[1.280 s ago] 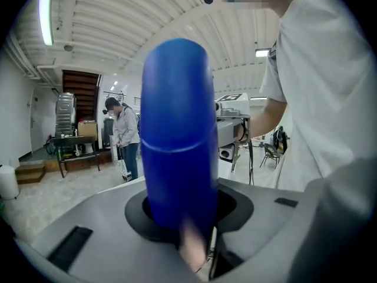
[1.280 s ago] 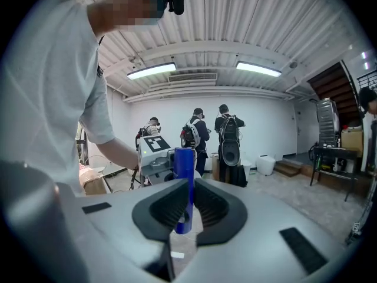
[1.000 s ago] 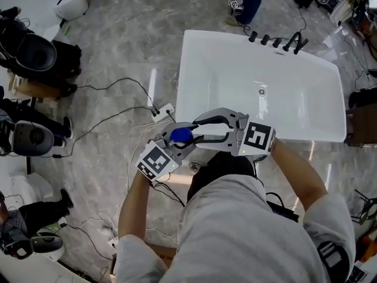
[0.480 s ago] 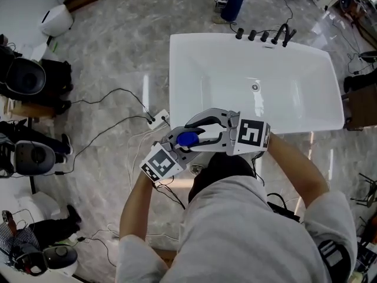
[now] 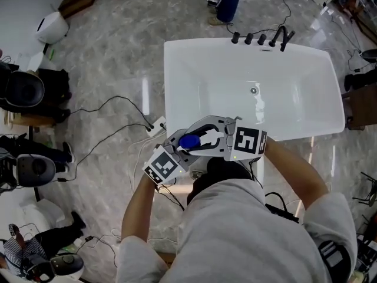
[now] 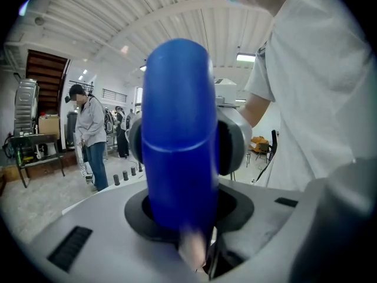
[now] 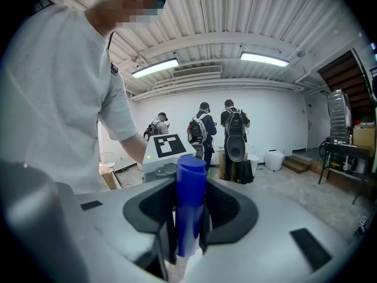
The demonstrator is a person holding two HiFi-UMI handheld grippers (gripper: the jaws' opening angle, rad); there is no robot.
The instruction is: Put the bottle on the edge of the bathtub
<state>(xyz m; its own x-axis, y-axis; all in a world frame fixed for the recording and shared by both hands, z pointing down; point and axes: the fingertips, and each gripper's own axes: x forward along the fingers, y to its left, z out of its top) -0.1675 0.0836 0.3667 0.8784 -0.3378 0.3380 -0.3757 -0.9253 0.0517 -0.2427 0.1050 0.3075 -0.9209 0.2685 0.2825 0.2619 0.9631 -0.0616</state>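
A bottle (image 5: 189, 141) with a blue cap and white body is upright between both grippers, just in front of the white bathtub's (image 5: 177, 75) near left corner. My left gripper (image 5: 184, 145) is shut on it; in the left gripper view the blue cap (image 6: 177, 134) fills the middle above the left gripper (image 6: 191, 240). My right gripper (image 5: 198, 138) faces it from the other side. Its jaws have just been closing, with the bottle (image 7: 189, 205) between them. The right gripper (image 7: 187, 240) pads stand close beside the bottle, and I see no firm press.
Black taps (image 5: 259, 39) line the tub's far rim, and a drain (image 5: 253, 90) sits in its floor. Cables and a power strip (image 5: 158, 124) lie on the marble floor to the left. Dark equipment (image 5: 26, 90) stands at far left. A person's legs (image 5: 227, 2) are beyond the tub.
Both grippers with the bottle have drifted toward the tub's near left corner. The right gripper's jaws have narrowed around the bottle.
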